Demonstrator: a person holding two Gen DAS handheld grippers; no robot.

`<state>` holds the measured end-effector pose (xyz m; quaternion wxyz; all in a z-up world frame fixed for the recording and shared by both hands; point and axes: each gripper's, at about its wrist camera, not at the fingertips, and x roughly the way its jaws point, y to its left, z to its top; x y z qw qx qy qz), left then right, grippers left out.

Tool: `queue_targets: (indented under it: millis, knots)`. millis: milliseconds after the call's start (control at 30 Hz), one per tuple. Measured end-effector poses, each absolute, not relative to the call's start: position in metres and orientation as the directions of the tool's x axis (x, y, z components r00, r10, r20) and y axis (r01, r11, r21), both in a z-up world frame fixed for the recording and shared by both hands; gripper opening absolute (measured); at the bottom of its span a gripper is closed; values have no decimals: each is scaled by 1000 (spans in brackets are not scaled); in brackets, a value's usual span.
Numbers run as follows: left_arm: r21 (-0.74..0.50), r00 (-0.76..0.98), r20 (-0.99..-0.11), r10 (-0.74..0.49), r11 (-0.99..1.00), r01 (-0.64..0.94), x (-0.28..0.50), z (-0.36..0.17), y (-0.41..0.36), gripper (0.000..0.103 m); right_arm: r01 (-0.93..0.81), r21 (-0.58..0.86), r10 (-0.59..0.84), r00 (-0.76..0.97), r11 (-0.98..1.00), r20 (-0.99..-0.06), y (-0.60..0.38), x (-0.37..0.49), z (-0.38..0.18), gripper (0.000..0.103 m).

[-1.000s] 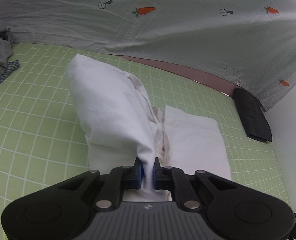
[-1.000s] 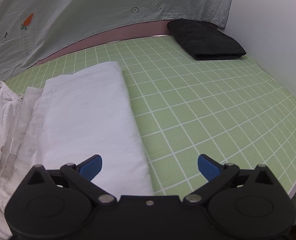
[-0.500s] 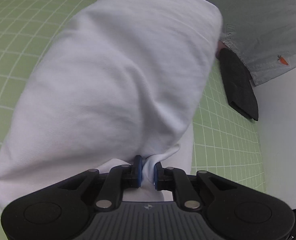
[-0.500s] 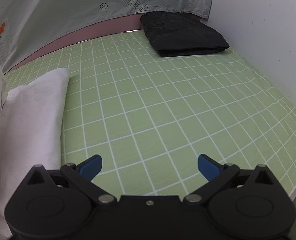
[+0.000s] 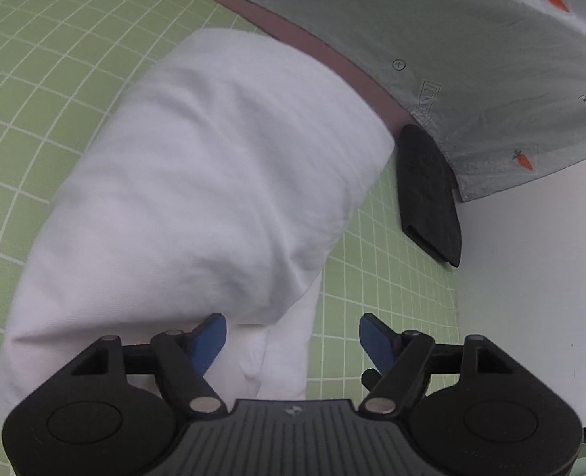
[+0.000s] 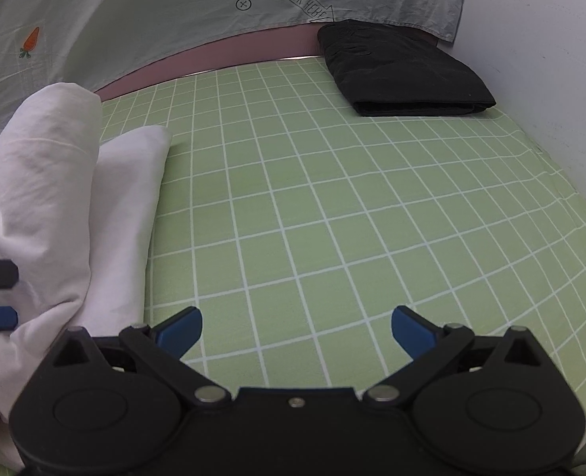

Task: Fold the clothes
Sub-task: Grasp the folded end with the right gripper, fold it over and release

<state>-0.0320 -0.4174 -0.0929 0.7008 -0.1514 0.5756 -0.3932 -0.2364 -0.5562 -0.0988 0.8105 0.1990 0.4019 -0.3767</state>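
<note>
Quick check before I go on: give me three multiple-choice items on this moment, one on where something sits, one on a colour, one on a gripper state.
1. Where is the black folded garment?
A. far corner of the mat, by the wall
B. under the white garment
C. in the right gripper

2. What colour is the mat?
A. blue
B. green with white grid lines
C. plain pink

3. How is the left gripper?
A. shut on the white garment
B. open
C. out of view

Answers: A, it lies by the white wall; B, the grid shows in both views; B, its fingers stand apart around the white garment.
</note>
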Motion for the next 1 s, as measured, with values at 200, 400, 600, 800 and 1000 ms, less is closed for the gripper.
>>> queue_targets:
  millis: [200, 400, 600, 800, 1000]
  knots:
    - [-549, 176, -720, -672, 705, 449, -21, -57, -378, 81, 762, 99, -416, 451, 640, -789, -540, -230, -90, 103]
    - [-433, 225, -803, -552, 799, 417, -4, -64, -334, 81, 691, 255, -308, 579, 676, -755, -520, -204, -86, 86]
    - [-373, 231, -844, -484, 839, 396, 4, -76, -302, 81, 603, 407, -131, 652, 686, -747, -505, -167, -105, 57]
    - [-359, 252, -847, -468, 854, 377, 14, -75, -283, 81, 613, 503, -33, 654, 609, -756, -506, -145, -130, 58]
    - [-375, 235, -852, -468, 858, 350, 19, -81, -285, 81, 605, 523, -21, 666, 600, -746, -507, -145, -129, 24]
